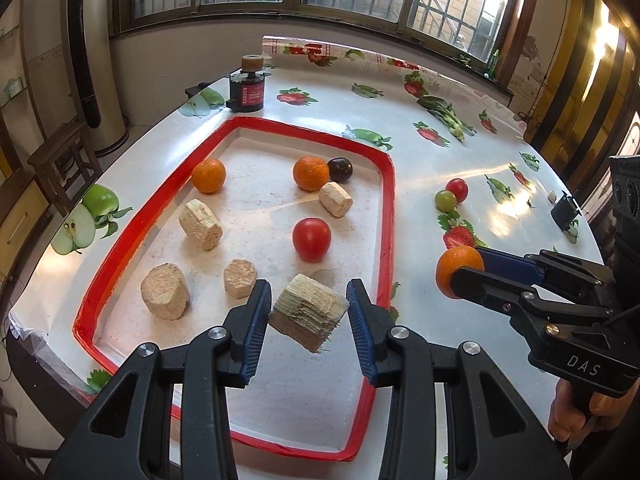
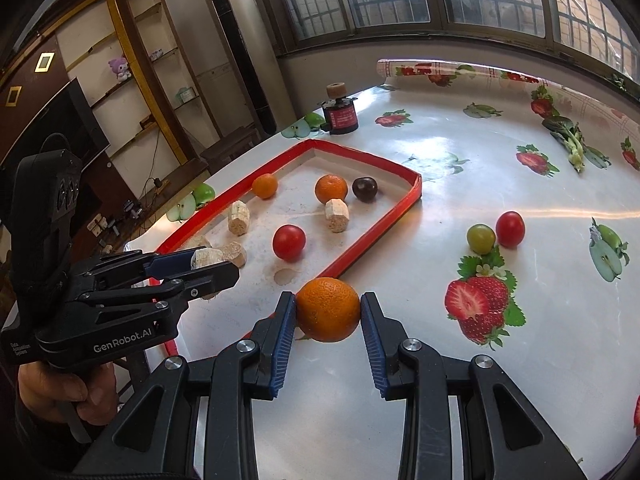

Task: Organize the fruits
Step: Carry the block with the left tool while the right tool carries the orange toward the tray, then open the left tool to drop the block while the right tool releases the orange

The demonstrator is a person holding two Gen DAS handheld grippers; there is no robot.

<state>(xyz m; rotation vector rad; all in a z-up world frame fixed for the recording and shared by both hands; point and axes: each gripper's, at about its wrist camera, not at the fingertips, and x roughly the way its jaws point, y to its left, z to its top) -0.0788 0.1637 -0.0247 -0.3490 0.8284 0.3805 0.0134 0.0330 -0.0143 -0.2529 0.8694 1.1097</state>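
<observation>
Oilcloth printed with strawberries and apples covers the table (image 1: 420,208), the largest thing in both views. On it lies a shallow white tray (image 1: 386,216) with a red rim, its long side running away from the left camera; its near corners are cut off behind the gripper arms.

Inside the tray sit two oranges (image 1: 208,175) (image 1: 311,173), a red tomato (image 1: 311,239), a dark plum (image 1: 340,169) touching the second orange, and four pale pressed-wood chunks lying loose (image 1: 200,224) (image 1: 335,199) (image 1: 164,291) (image 1: 239,278).

Outside the tray, on the cloth to its right, a green tomato (image 2: 481,238) and a small red tomato (image 2: 510,229) touch each other. A leafy green vegetable (image 2: 572,142) lies far off near the table's edge. A black cylinder (image 1: 247,90) with a cork-coloured top stands beyond the tray's far end.

The left gripper (image 1: 309,312) is clamped on a fifth chunk, a blocky wood piece (image 1: 308,312) with rough layered grain, tilted with one corner down, lifted above the tray's near end. From the right camera most of it is hidden by the fingers.

The right gripper (image 2: 328,312) is closed on a third orange (image 2: 328,309), round with a dimpled skin, both blue pads pressing its sides. It is just outside the tray's right rim; whether it rests on the cloth or hangs clear I cannot tell.

A hand (image 2: 60,392) shows under the left gripper's handle, partly cut off.
</observation>
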